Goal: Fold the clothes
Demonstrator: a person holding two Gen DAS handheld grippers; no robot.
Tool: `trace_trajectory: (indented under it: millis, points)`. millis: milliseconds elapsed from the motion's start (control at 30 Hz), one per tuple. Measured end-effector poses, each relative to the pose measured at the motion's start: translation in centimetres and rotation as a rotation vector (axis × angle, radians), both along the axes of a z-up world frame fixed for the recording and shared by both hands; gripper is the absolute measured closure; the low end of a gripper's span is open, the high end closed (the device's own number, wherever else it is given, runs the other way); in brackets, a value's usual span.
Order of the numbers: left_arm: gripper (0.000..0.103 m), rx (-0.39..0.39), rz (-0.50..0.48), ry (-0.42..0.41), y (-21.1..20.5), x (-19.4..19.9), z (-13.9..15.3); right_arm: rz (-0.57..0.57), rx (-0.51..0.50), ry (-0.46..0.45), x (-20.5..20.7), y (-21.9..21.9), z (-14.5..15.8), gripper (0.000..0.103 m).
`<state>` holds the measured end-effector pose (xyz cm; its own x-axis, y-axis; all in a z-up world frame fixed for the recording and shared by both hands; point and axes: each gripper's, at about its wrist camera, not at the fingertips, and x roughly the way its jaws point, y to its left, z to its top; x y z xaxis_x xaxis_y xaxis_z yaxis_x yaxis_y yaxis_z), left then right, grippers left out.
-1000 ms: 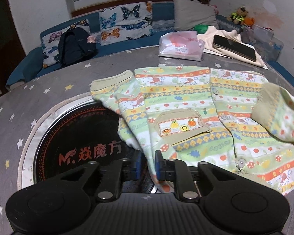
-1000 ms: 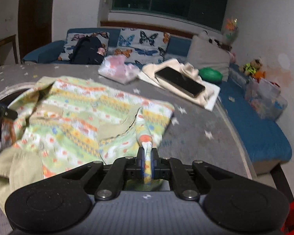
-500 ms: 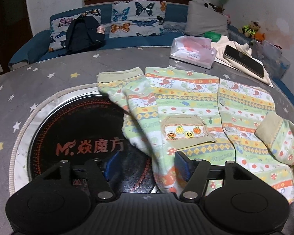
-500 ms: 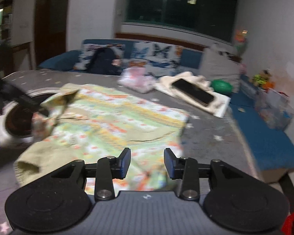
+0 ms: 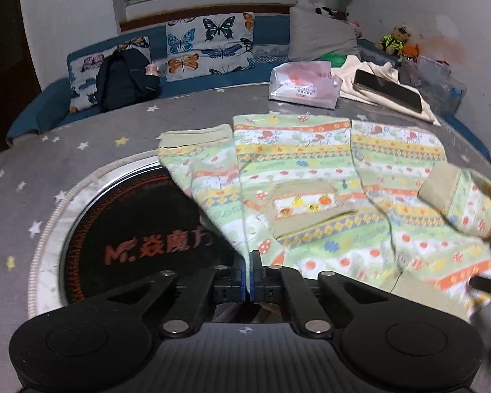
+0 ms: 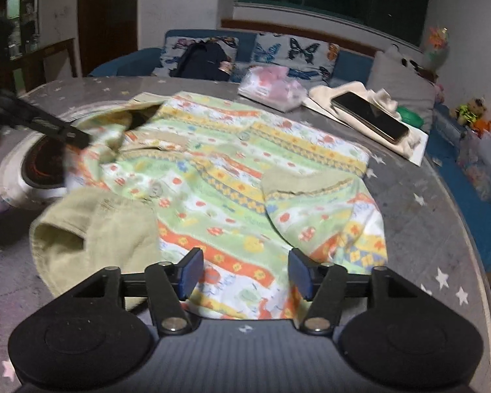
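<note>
Pinched shut, the left gripper (image 5: pixel 249 273) has its blue pads pressed together on the near edge of the patterned child's jacket (image 5: pixel 314 177), close to where the left sleeve (image 5: pixel 196 163) joins the body. That sleeve lies out to the side, draped partly over the round black hotplate (image 5: pixel 127 226) set into the star-printed table (image 5: pixel 81 131), with its plain cuff pointing away from the camera. The jacket itself is spread front-up across the table's middle, its pocket with fruit appliqué (image 5: pixel 302 208) showing.

Further right, the right sleeve (image 6: pixel 324 209) is already turned in over the front panel, its cuff resting on the striped fabric. The right gripper (image 6: pixel 244 271) stands spread wide just above the near edge, holding nothing. The beige collar (image 6: pixel 95 229) is bunched at the near left in the right wrist view.

Judging by this, one sleeve is folded in and the other is yet to be laid across; the body has no lengthwise or crosswise fold showing. A tissue pack (image 5: pixel 302 83) and a phone (image 5: pixel 388 90) sit beyond the garment, clear of it.
</note>
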<state>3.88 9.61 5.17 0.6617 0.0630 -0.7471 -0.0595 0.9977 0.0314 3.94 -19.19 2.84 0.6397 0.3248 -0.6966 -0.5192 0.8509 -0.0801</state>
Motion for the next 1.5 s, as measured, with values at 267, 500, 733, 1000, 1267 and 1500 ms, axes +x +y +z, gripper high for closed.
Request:
trace_trajectory:
  millis: [267, 500, 733, 1000, 1267, 1500]
  points:
    - [0.101, 0.027, -0.037, 0.013, 1.2, -3.6, -0.4, -0.121, 0.007, 0.011, 0.8, -2.1, -0.3, 0.041]
    - [0.101, 0.015, -0.056, 0.019, 1.8, -6.7, -0.6, -0.193, -0.026, -0.018, 0.8, -2.9, -0.3, 0.04]
    - [0.101, -0.001, -0.055, 0.031, 2.5, -9.6, -0.9, -0.265, 0.01, 0.0, 0.7, -4.3, -0.3, 0.04]
    - [0.101, -0.005, -0.047, 0.043, 3.6, -12.1, -1.1, -0.353, 0.058, 0.001, 0.4, -6.1, 0.3, 0.035]
    - [0.101, -0.006, -0.025, 0.059, 4.6, -13.8, -1.5, -0.389, 0.049, -0.012, -0.2, -7.3, 0.7, 0.03]
    - [0.101, -0.013, -0.018, 0.075, 5.0, -14.6, -1.4, -0.251, 0.064, -0.056, -1.7, -4.7, 2.3, 0.029]
